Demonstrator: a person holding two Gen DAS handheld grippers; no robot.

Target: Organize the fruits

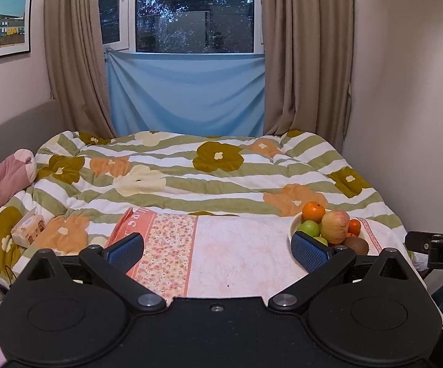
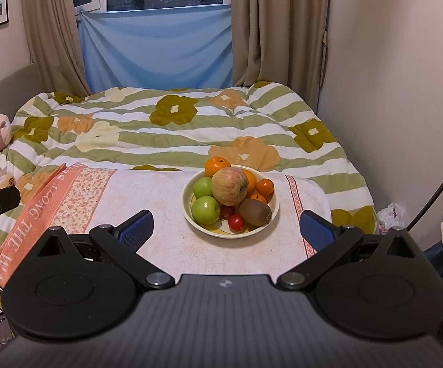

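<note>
A cream bowl stands on a table with a floral cloth. It holds a big red-yellow apple, two green apples, oranges, a small tangerine, a kiwi and small red tomatoes. My right gripper is open and empty, just in front of the bowl. My left gripper is open and empty, to the left of the bowl, whose left rim sits behind the right fingertip.
A bed with a flowered quilt lies behind the table. An orange cloth hangs over the table's left edge. A pink plush toy and a tissue pack lie at the bed's left. A wall is close on the right.
</note>
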